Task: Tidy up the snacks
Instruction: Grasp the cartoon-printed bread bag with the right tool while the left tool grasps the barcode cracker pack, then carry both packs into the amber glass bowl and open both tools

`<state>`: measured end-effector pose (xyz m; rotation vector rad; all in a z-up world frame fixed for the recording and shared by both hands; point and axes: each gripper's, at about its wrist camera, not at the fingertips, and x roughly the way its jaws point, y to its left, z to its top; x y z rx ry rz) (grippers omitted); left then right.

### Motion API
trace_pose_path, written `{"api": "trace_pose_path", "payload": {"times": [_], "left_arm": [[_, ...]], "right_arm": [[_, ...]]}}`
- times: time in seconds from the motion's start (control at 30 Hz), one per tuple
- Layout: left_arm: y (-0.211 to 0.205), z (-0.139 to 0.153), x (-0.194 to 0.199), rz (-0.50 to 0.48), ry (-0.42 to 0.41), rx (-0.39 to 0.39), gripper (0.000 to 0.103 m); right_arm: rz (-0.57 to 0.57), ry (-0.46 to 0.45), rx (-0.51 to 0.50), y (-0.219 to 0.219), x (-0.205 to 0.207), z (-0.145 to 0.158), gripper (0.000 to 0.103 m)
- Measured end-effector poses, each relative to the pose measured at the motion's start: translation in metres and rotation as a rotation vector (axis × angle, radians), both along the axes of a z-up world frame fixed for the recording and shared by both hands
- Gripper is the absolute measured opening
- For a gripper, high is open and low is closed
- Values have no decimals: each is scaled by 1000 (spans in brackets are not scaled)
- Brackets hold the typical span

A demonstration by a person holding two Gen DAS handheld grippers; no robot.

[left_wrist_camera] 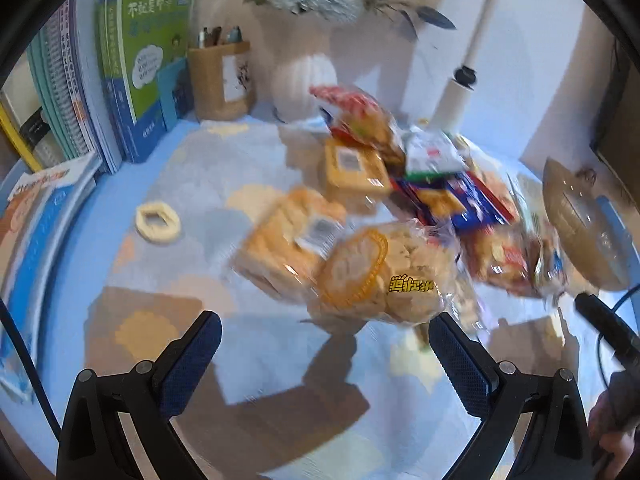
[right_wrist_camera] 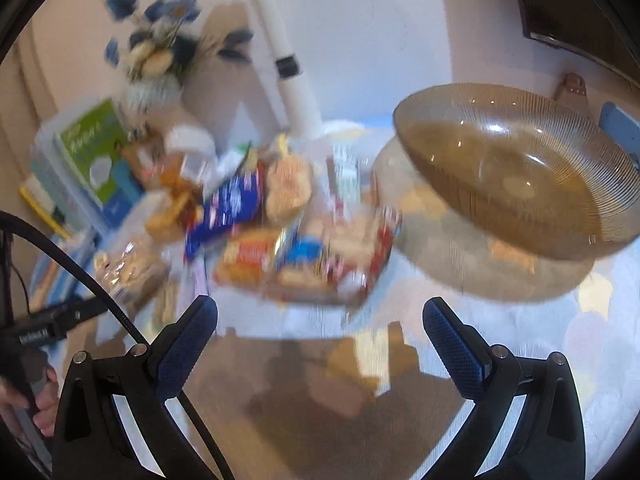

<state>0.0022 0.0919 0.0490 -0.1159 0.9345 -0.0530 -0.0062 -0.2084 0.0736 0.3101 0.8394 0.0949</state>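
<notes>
A heap of packaged snacks [left_wrist_camera: 384,200] lies on the blue patterned tablecloth [left_wrist_camera: 192,184]. The nearest is a clear bag of round biscuits [left_wrist_camera: 384,276], with a pack of yellow cakes [left_wrist_camera: 288,236] to its left. My left gripper [left_wrist_camera: 325,332] is open and empty just short of the biscuit bag. In the right wrist view the heap [right_wrist_camera: 280,232] is blurred. A ribbed amber glass bowl [right_wrist_camera: 516,168] stands to its right and also shows in the left wrist view [left_wrist_camera: 580,224]. My right gripper [right_wrist_camera: 320,320] is open and empty in front of the heap.
Upright books [left_wrist_camera: 120,76] line the left side, with a pen holder [left_wrist_camera: 220,80], a white vase of flowers [left_wrist_camera: 304,80] and a white lamp stem [left_wrist_camera: 460,88] at the back. A tape roll [left_wrist_camera: 158,224] lies left of the snacks. A dark monitor [right_wrist_camera: 580,4] stands at the right.
</notes>
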Motion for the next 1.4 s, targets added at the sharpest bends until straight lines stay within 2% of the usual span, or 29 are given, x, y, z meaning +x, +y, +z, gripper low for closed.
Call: {"api": "trace_pose_path", "payload": {"times": [0.07, 0.23, 0.3, 0.4, 0.47, 0.53, 0.67, 0.77, 0.8, 0.83, 0.87, 0.9, 0.93, 1.0, 1.17, 1.4], "left_arm": [[6, 0, 9, -18, 11, 5, 103], [7, 13, 7, -155, 22, -122, 103], [1, 20, 1, -192, -13, -110, 103], [5, 16, 16, -124, -9, -22, 103], [18, 4, 37, -68, 36, -37, 103], [27, -9, 55, -54, 85, -49, 103], [28, -28, 75, -55, 136, 18, 99], [26, -33, 78, -73, 121, 5, 98], [25, -33, 78, -75, 115, 8, 96], [24, -33, 79, -76, 109, 10, 87], [23, -32, 78, -82, 97, 15, 80], [21, -31, 78, -88, 86, 23, 61], [19, -30, 77, -94, 73, 37, 47], [17, -29, 78, -86, 71, 56, 46], [25, -21, 69, -53, 61, 0, 45], [21, 29, 53, -47, -21, 24, 45]], "right_arm": [[-22, 41, 57, -7, 14, -5, 103], [-52, 120, 173, -14, 34, -26, 103], [-56, 131, 203, -16, 37, -33, 103], [-50, 120, 180, -14, 38, -32, 103], [-45, 120, 154, -10, 40, -32, 103], [-45, 116, 126, -6, 41, -33, 103], [-37, 107, 99, 1, 45, -35, 103], [-28, 98, 115, 2, 47, -36, 103], [-27, 98, 114, 3, 48, -36, 103], [-22, 97, 102, 4, 48, -35, 96], [-22, 98, 68, 7, 47, -35, 80], [-16, 100, 50, 9, 46, -34, 70], [-9, 96, 51, 12, 45, -34, 69], [-2, 91, 92, 11, 42, -35, 66], [2, 52, 171, 5, 29, -20, 65], [68, -20, 183, 9, 24, 33, 65]]}}
